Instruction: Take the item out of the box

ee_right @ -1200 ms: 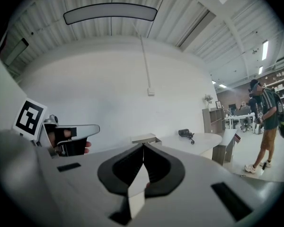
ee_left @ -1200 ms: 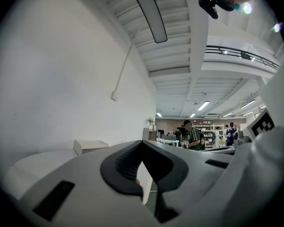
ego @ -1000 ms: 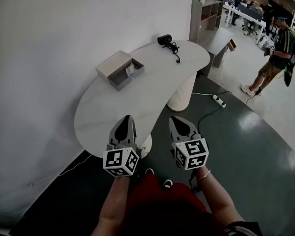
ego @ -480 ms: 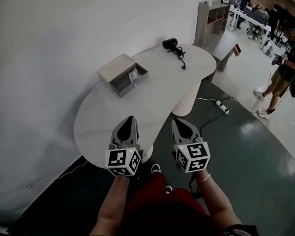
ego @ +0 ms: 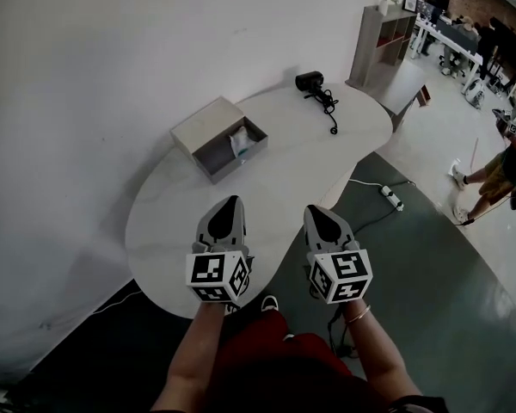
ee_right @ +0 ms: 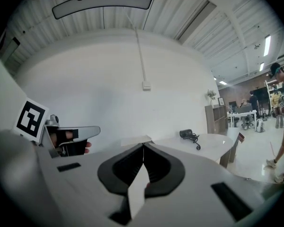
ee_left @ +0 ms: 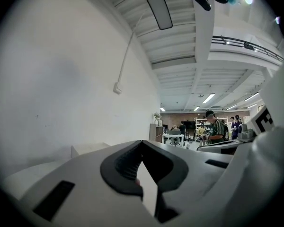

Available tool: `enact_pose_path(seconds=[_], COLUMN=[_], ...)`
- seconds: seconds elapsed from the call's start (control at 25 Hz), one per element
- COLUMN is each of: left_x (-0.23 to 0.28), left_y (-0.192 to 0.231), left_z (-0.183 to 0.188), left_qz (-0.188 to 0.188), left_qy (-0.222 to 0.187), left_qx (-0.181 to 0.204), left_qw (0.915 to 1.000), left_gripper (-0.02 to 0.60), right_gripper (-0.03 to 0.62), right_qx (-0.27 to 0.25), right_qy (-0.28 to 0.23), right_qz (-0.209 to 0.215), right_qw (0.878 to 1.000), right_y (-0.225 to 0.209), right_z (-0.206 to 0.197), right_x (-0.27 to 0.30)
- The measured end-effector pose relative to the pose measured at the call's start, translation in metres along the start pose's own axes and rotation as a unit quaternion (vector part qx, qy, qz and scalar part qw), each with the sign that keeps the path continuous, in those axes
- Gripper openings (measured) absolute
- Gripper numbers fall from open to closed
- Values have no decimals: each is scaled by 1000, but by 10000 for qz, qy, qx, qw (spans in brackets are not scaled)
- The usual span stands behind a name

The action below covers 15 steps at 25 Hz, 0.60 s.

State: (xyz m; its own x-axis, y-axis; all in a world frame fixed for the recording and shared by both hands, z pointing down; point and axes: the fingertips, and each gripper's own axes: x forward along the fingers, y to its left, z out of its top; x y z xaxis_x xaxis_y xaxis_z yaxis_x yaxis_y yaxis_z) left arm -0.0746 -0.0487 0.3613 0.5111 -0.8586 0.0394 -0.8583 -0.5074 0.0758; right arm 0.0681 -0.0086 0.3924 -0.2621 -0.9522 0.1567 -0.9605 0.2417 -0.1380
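A white curved table [ego: 172, 222] is carrying an open grey box [ego: 205, 120] on its far side by the wall. The left gripper [ego: 230, 205] and right gripper [ego: 317, 213] are hovering side by side at the table's near edge, well apart from the box, both closed and holding nothing. The small white item [ego: 241, 142] is lying inside the box.

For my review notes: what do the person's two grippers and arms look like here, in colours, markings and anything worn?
The left gripper and right gripper are both light grey tapered shells, with black ribbed pads lining the jaws. Each carries a white cube with black square markers at its rear. No cables show. The forearms are bare, without sleeves, and a thin bracelet circles the right wrist.
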Motion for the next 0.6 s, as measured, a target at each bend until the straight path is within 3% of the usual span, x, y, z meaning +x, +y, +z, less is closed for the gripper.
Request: enact_pose_path(seconds=[0.6], left_x=[58], left_y=[47], left_z=[2], left_qz=[-155], left_qy=[147], left_qx=[-36], left_qw=[9998], left_gripper=[21], right_gripper=[15], right_qx=[-68], right_qy=[89], right_qz=[-34], right_qw=[9999], right_y=[5], right_z=[16], right_x=[68])
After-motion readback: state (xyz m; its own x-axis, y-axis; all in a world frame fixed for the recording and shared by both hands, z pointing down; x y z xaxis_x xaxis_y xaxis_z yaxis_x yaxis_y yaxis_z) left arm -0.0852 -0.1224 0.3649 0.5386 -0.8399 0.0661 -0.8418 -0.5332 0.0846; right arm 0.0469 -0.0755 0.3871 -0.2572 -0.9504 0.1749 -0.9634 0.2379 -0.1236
